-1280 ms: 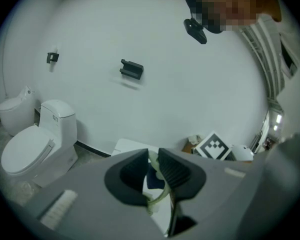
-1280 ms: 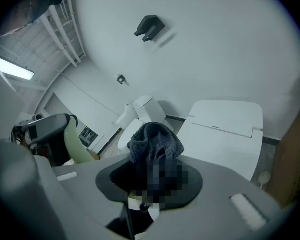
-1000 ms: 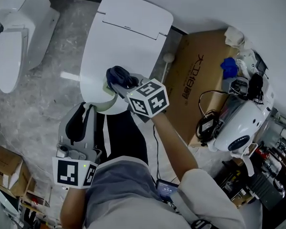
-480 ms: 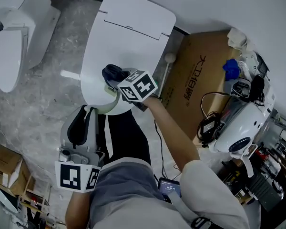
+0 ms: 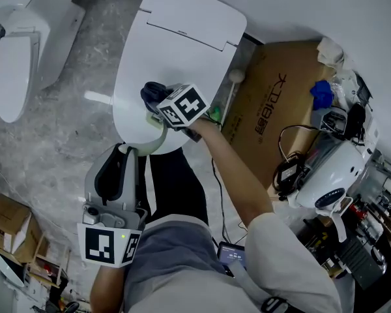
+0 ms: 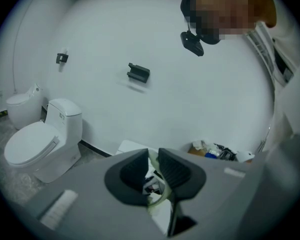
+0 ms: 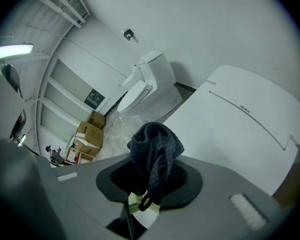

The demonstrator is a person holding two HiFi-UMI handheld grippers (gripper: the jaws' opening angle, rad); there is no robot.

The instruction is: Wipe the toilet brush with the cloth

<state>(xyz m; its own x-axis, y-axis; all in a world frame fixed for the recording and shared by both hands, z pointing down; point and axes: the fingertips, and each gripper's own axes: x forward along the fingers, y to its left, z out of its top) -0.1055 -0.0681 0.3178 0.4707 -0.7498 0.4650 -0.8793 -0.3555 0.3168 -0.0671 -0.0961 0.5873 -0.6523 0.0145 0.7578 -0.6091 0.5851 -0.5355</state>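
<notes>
Hanging over the closed toilet lid [image 5: 182, 38], a dark cloth [image 5: 155, 93] is held by the right tongs [image 5: 159, 103]. In the right gripper view the right tongs [image 7: 150, 178] are closed on the cloth [image 7: 155, 144], which is bunched up above the pads, with a loop hanging down between them. A pale green curved part of the brush [image 5: 158, 135] is seen at the lid's front edge, between the two tongs. In the right gripper view the brush [image 7: 140, 204] lies just under the cloth's loop; whether they touch cannot be told. The left tongs [image 5: 122, 154] are held lower, near the person's lap and pointed toward the lid. In the left gripper view the left tongs [image 6: 151, 171] are almost closed, with only a narrow gap, and the thin green strip of the brush [image 6: 157, 196] is clamped in it. A second toilet [image 5: 19, 51] is seen on the floor at the upper left. A cardboard box [image 5: 274, 103] lies to the right of the lid.
</notes>
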